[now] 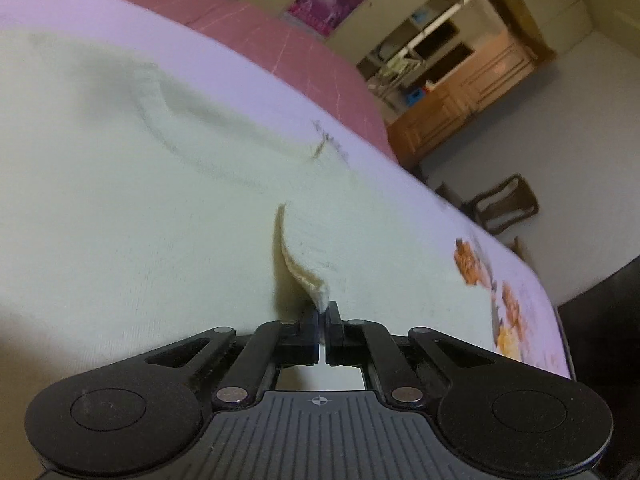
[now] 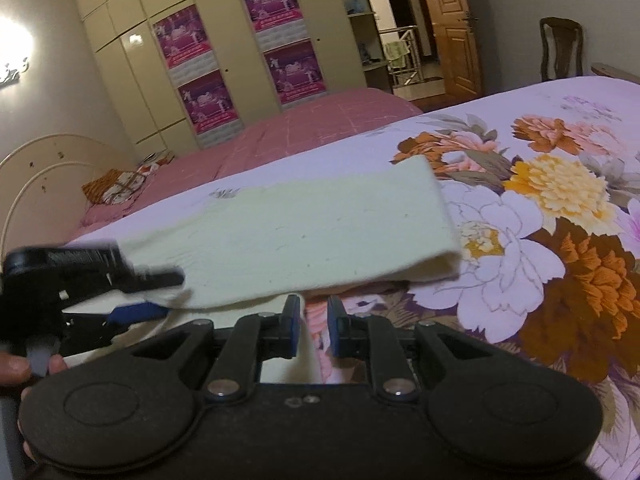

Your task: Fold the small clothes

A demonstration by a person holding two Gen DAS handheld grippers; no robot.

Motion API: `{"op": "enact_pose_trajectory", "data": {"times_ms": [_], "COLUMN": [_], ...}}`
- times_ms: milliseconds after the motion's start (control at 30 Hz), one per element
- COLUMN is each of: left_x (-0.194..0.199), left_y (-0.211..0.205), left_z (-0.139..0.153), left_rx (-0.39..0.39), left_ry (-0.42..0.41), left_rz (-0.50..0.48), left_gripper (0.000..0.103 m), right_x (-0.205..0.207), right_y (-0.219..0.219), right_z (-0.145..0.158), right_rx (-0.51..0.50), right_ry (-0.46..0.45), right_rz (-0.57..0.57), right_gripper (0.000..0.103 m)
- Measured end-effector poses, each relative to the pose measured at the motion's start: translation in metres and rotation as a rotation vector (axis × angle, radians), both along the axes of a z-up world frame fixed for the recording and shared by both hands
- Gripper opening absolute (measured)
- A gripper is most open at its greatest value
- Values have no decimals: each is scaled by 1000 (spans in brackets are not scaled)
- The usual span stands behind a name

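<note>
A pale cream knitted garment (image 1: 140, 184) lies spread on the floral bedsheet (image 1: 516, 304). My left gripper (image 1: 322, 312) is shut on a corner of the garment's edge and lifts it into a raised fold. In the right wrist view the garment (image 2: 304, 236) hangs lifted and folded over, with the left gripper (image 2: 160, 294) pinching its near left corner. My right gripper (image 2: 313, 316) is open and empty, just below the garment's near edge, over the sheet.
The floral bedsheet (image 2: 560, 208) stretches to the right. A pink quilt (image 2: 288, 136) covers the far side of the bed. Wardrobes with purple posters (image 2: 208, 100) stand behind. A wooden chair (image 2: 560, 48) and a door (image 2: 456, 28) are at the far right.
</note>
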State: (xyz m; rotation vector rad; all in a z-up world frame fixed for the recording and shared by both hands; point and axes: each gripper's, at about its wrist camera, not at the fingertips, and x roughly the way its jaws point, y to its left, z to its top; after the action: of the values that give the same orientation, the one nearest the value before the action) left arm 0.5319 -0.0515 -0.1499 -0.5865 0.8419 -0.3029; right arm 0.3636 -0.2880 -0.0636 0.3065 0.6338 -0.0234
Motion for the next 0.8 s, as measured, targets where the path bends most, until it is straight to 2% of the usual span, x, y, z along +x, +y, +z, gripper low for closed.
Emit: {"op": "enact_pose_trajectory", "data": {"times_ms": [100, 233, 333, 467, 700, 800], "left_x": [-7, -11, -16, -22, -32, -40], "left_y": [15, 51, 79, 113, 150, 157], "left_z": [21, 43, 46, 43, 24, 18], "left_rx": [30, 81, 119, 126, 137, 144], "left_ry": [-104, -170, -170, -155, -123, -117], "left_rz": [44, 83, 121, 167, 198, 195], "left_gripper": [2, 2, 2, 2, 2, 2], "right_x": [5, 11, 15, 21, 27, 33], "right_y": [-3, -3, 1, 7, 11, 2], "right_z": [3, 2, -2, -9, -14, -20], "right_rx": [29, 80, 137, 194, 259, 311], "right_ry": [3, 3, 7, 24, 32, 42], "right_rz": [-5, 15, 26, 28, 26, -14], "right_gripper": [22, 31, 36, 45, 47, 47]}}
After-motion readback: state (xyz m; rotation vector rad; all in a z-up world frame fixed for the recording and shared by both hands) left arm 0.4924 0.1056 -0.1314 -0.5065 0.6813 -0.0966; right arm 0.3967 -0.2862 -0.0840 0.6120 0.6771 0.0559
